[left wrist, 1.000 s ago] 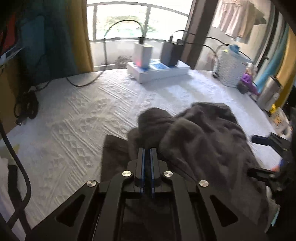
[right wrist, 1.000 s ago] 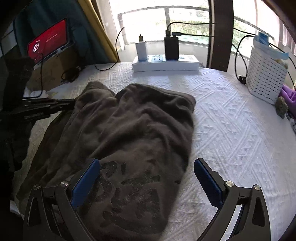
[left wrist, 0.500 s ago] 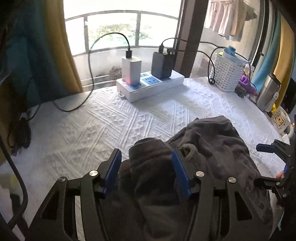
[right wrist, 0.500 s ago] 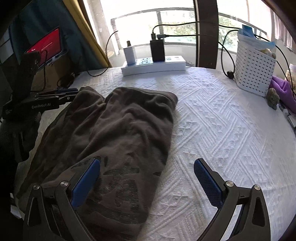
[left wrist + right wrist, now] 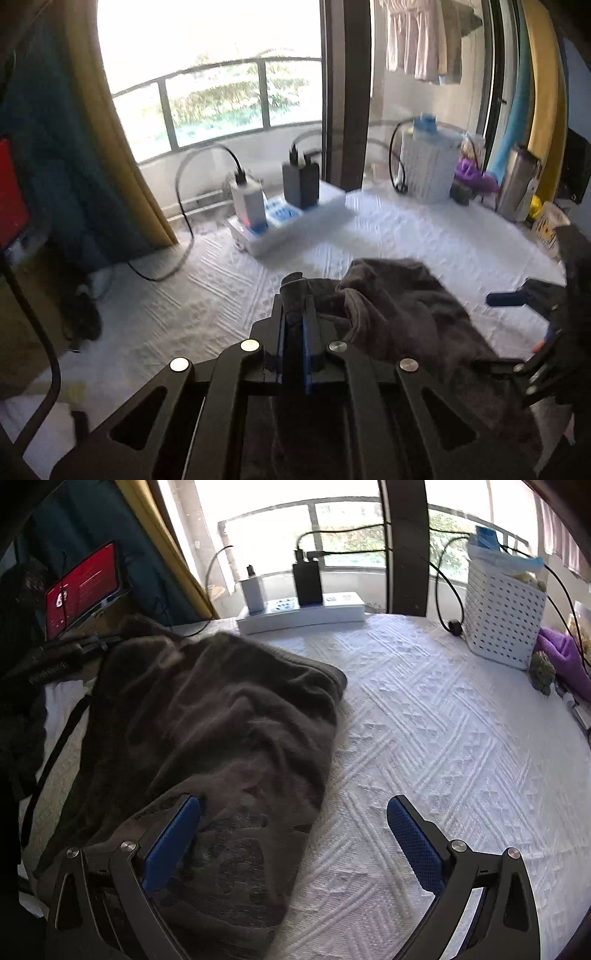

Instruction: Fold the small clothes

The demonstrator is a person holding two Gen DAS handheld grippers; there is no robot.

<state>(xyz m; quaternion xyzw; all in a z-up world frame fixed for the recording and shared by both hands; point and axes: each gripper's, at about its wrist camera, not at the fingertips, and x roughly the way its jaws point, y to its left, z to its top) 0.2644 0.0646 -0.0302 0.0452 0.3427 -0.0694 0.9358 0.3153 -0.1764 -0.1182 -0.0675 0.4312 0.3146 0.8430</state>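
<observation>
Jaws of left gripper (image 5: 292, 325) just closed, pinching shirt (image 5: 221, 731) edge for lifting fold; right gripper (image 5: 291, 834) spread wide, empty, above hem, ready to steady.

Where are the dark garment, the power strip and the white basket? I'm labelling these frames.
dark garment (image 5: 221, 716): right wrist view, on its rumpled middle.
power strip (image 5: 314, 616): right wrist view, on its white front side.
white basket (image 5: 502, 616): right wrist view, on its perforated front wall.
</observation>
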